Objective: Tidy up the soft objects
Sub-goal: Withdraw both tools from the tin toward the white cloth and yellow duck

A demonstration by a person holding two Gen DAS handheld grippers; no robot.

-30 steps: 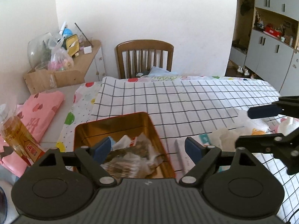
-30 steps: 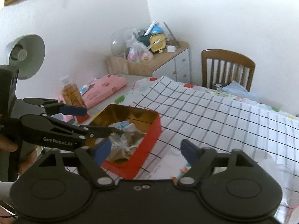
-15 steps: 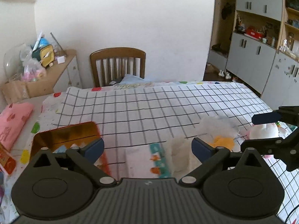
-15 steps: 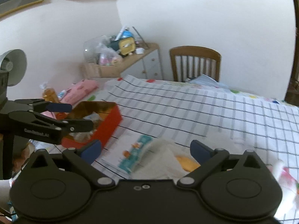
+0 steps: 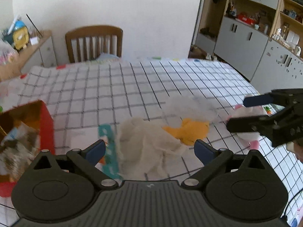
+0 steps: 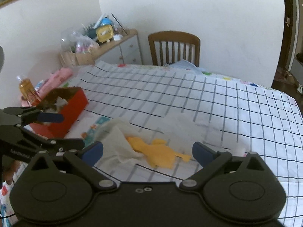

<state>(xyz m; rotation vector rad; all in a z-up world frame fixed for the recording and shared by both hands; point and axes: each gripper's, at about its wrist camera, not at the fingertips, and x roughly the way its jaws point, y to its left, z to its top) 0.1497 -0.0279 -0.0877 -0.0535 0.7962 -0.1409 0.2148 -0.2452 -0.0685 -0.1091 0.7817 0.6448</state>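
Both sets of fingers spread wide, having just opened, gripping nothing: left gripper point(image 5: 149, 150) over the crumpled white cloth point(image 5: 145, 141), right gripper point(image 6: 147, 151) over the yellow cloth point(image 6: 159, 152). Both cloths on the checked desk point(image 6: 208, 98); possibly overlapping, blurred.

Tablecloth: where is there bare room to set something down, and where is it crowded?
Bare: the checked tablecloth from the cloth pile back to the chair, and out to its right edge. Crowded: the near strip, with the red box, white cloth, yellow toy and pink-and-white toy.
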